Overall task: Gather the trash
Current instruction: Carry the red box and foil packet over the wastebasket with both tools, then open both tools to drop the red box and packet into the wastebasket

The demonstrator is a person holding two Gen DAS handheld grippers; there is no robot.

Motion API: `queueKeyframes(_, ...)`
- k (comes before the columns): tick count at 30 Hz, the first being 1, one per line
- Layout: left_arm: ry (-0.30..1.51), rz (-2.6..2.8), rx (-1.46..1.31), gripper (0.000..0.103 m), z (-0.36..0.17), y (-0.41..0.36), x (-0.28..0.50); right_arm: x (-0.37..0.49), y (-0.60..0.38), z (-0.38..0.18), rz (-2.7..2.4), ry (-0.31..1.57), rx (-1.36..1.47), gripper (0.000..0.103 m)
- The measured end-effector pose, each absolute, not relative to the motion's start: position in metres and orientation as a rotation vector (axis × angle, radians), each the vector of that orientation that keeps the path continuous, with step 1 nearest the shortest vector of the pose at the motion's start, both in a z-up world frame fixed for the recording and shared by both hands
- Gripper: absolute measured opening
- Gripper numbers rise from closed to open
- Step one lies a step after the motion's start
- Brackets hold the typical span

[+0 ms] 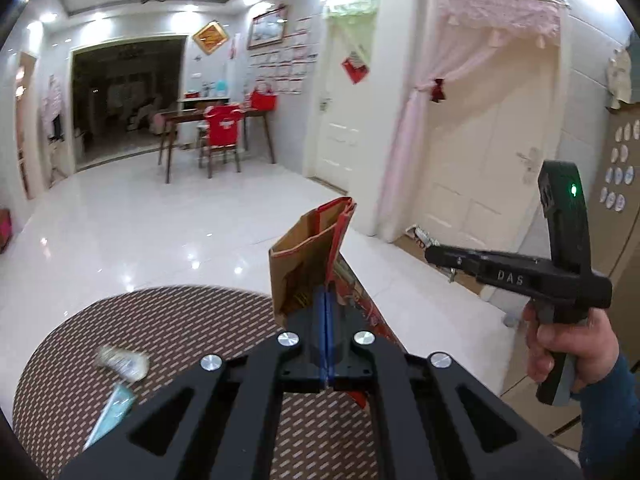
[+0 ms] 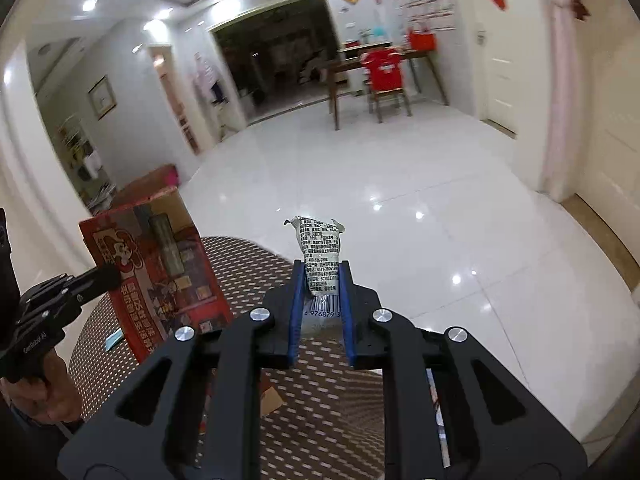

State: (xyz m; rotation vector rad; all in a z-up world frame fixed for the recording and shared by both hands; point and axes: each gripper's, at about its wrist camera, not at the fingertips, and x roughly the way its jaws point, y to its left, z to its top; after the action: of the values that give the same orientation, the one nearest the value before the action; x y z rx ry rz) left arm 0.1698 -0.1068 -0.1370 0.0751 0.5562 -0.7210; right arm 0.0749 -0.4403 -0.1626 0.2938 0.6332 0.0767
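Observation:
My left gripper (image 1: 327,300) is shut on the rim of a red and brown cardboard box (image 1: 308,256) and holds it above the round woven table (image 1: 168,320). The box also shows in the right wrist view (image 2: 160,264), with the left gripper (image 2: 108,274) at its left edge. My right gripper (image 2: 322,280) is shut on a crumpled white printed wrapper (image 2: 320,256), held above the table (image 2: 248,264). In the left wrist view the right gripper (image 1: 434,258) is seen from the side. A blurred wrapper (image 1: 122,364) and a teal packet (image 1: 114,408) lie on the table's left.
A glossy white tile floor (image 1: 140,232) surrounds the table. A wooden dining table and a chair with a red cover (image 1: 224,128) stand far back. White doors and a pink curtain (image 1: 480,120) are to the right. A cardboard box (image 2: 148,184) sits on the floor at left.

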Motion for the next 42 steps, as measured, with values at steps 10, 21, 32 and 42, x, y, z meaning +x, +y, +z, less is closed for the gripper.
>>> queueKeyframes(10,0.627,-0.870,0.125,0.000,-0.148,-0.220,0.180,0.033,-0.532,-0.179,-0.103,0.625,0.396,0.017)
queueKeyframes(21,0.866,-0.859,0.310,0.000,-0.231,-0.330,0.207,0.027,-0.593,-0.242,-0.191,0.728,0.504,0.017)
queueKeyframes(32,1.015,-0.806,0.507,0.002,-0.302,-0.403,0.232,0.046,-0.622,-0.303,-0.212,0.848,0.596,0.017)
queueKeyframes(42,1.063,-0.750,0.485,0.084,-0.313,-0.404,0.253,0.066,-0.636,-0.365,-0.223,0.974,0.735,0.085)
